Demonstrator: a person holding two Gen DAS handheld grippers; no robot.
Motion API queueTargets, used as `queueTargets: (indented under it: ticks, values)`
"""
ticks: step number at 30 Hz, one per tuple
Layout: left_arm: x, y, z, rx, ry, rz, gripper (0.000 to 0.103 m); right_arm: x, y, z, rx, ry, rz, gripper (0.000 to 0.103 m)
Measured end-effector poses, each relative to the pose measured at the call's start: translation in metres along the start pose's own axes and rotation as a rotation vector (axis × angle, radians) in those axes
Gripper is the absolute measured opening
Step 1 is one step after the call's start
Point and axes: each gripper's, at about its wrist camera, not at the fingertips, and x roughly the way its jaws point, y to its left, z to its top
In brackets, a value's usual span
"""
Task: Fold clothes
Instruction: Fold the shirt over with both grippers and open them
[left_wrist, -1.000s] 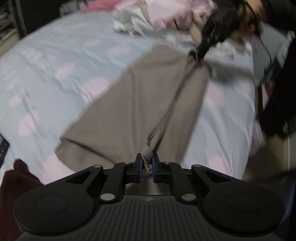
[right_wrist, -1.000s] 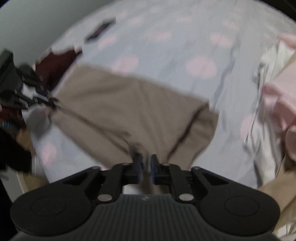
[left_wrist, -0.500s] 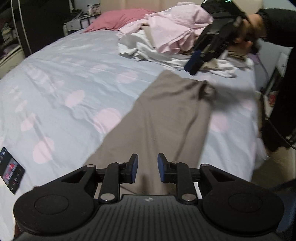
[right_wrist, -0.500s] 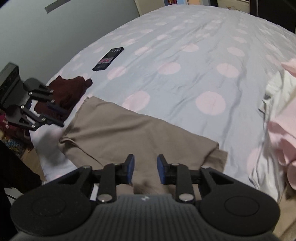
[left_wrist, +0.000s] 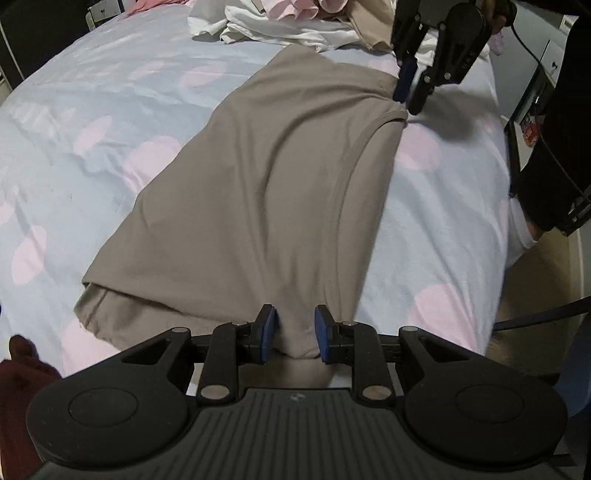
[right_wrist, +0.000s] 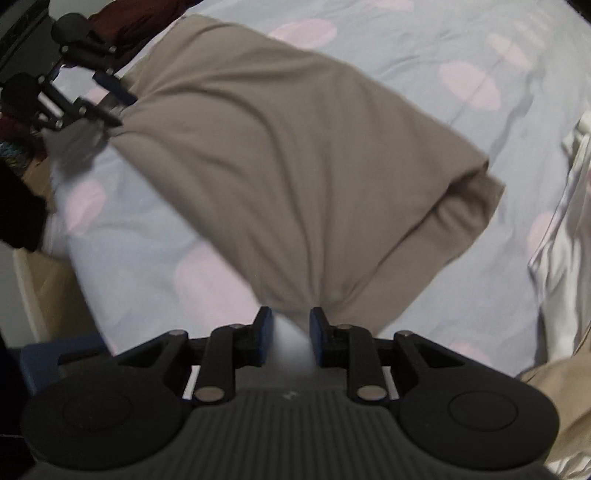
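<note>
From the left wrist view, going left to right, I note a dark red cloth (left_wrist: 22, 373) at the lower left edge. The bedsheet (left_wrist: 92, 110), pale blue with pink dots, fills the left half of the frame. The taupe garment (left_wrist: 258, 184) lies flat on it, running from the bottom centre to the upper right, with a doubled edge showing at its lower left corner. My left gripper (left_wrist: 294, 334) sits at the bottom centre, its jaws narrow with a fold of the garment between them; I see a small gap on each side, so the pads do not appear to press the cloth. A heap of white and pink laundry (left_wrist: 280, 22) lies along the top edge. At the upper right, the right gripper (left_wrist: 408, 98) points down at the garment's far corner.

From the right wrist view, the left gripper (right_wrist: 118, 103) appears at the upper left, at the garment's (right_wrist: 295, 166) edge. The garment spreads across the centre of the sheet (right_wrist: 461, 48). The right gripper (right_wrist: 291, 332) at the bottom centre is narrow and closing; the garment's near corner lies between the jaws, blurred, not yet pinched. White fabric (right_wrist: 565, 236) lines the right edge.
</note>
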Motion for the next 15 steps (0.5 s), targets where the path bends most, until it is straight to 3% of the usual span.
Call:
queueTargets:
  ticks: [7,11,15]
  values:
    - [-0.035,0.017,0.015,-0.071,-0.151,0.097,0.022,-0.031,-0.014,0.012,0.087,-0.132,0.034,0.030]
    - [-0.034,0.018,0.022,-0.101,-0.195,0.127,0.032,-0.040,-0.010,0.024,0.090,-0.233,-0.019,0.039]
    - [-0.018,0.013,0.025,-0.095,-0.181,0.177,0.034,-0.023,-0.001,0.033,0.087,-0.282,-0.097,0.037]
